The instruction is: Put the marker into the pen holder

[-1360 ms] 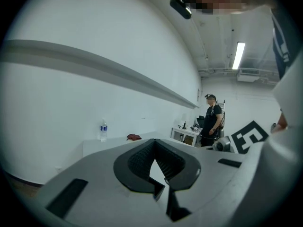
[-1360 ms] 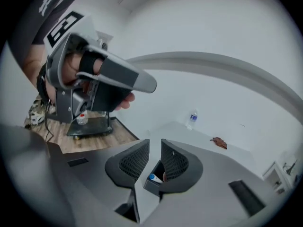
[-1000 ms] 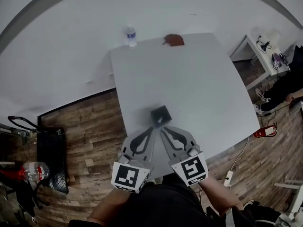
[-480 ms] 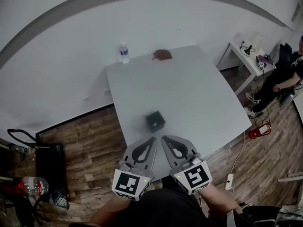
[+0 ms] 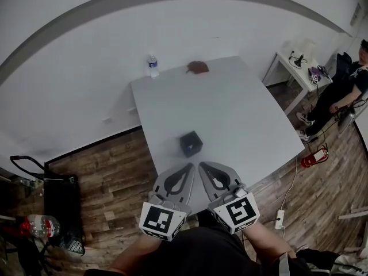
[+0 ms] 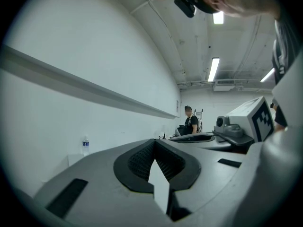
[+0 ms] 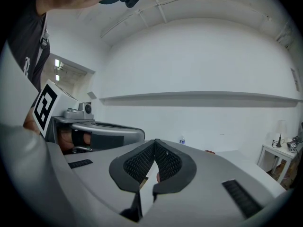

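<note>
1. White and matte, the square table stands on a brown wood-plank floor beside a pale wall.
2. Nearest, the left gripper reaches over the table's near edge. It has a smooth grey shell and a cube with a black-and-white square marker. In the left gripper view its black ribbed pads are pressed together at the tips with nothing between them.
3. Just beside it, the right gripper is of the same make. Its ribbed pads also meet at the tips and hold nothing.
4. Just beyond both tips, and apart from them, the pen holder stands upright: a small, black, boxy cup with a dark opening. I cannot make out the marker in any view.
5. At the far edge stand a clear plastic bottle and, near it, a brown rumpled lump.
6. Farther right are a small white side table and a seated person in dark clothes.
</note>
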### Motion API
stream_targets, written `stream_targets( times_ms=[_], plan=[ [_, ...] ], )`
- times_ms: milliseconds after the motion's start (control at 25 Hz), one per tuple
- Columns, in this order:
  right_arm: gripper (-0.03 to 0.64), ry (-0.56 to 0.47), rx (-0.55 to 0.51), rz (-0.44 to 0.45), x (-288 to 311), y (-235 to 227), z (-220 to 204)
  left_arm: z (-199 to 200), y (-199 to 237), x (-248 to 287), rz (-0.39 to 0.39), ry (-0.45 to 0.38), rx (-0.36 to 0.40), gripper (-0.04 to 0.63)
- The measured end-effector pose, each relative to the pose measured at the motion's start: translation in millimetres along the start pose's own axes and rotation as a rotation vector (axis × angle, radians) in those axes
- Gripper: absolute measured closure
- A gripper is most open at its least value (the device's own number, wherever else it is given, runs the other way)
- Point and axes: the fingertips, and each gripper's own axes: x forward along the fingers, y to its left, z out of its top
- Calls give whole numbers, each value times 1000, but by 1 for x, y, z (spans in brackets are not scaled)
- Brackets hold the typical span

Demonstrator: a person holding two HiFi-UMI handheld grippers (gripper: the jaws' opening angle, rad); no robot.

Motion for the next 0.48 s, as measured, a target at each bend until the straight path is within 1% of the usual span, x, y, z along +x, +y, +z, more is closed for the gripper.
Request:
stream_targets(
  times_ms=[480],
  plan=[
    [601, -14, 0, -20, 0, -3, 6, 8, 3, -1, -1, -20, 8, 589]
  ],
)
